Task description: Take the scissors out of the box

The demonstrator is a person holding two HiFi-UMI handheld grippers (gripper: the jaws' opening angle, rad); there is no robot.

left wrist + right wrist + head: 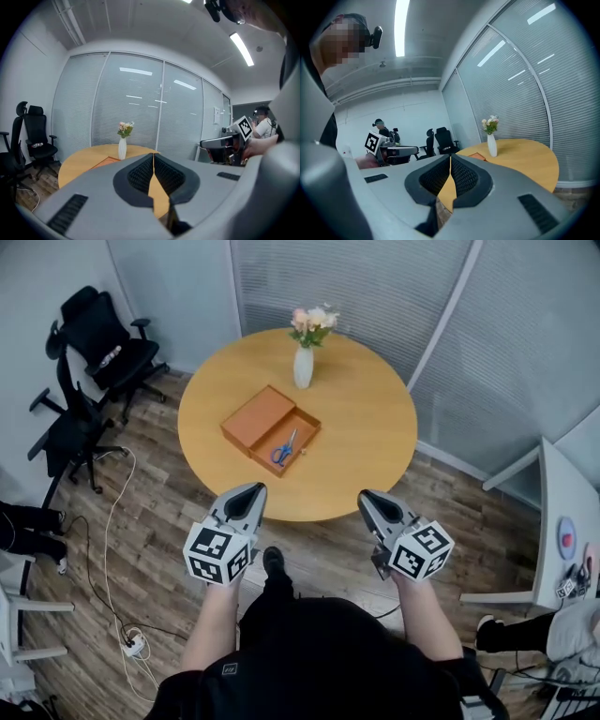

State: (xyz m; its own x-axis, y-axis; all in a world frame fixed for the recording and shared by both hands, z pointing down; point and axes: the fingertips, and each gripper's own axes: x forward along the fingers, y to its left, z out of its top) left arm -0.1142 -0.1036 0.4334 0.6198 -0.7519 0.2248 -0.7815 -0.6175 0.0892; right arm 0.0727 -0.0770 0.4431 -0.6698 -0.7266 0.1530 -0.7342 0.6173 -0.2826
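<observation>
Blue-handled scissors (pixel 284 448) lie inside an open orange box (pixel 307 439) whose lid (pixel 257 416) is folded out to its left, on a round wooden table (pixel 375 427). My left gripper (pixel 259 489) hovers short of the table's near edge, jaws shut and empty. To its right my right gripper (pixel 364 495) is held the same way, shut with nothing in it. In the left gripper view the shut jaws (pixel 153 155) point at the table and the box lid (pixel 104 162); the scissors are hidden there. In the right gripper view the shut jaws (pixel 450 158) face the table (pixel 525 159).
A white vase of flowers (pixel 304 362) stands on the table behind the box. Black office chairs (pixel 98 343) stand at the left, cables and a power strip (pixel 134 645) lie on the wood floor, and a white desk (pixel 567 521) is at the right.
</observation>
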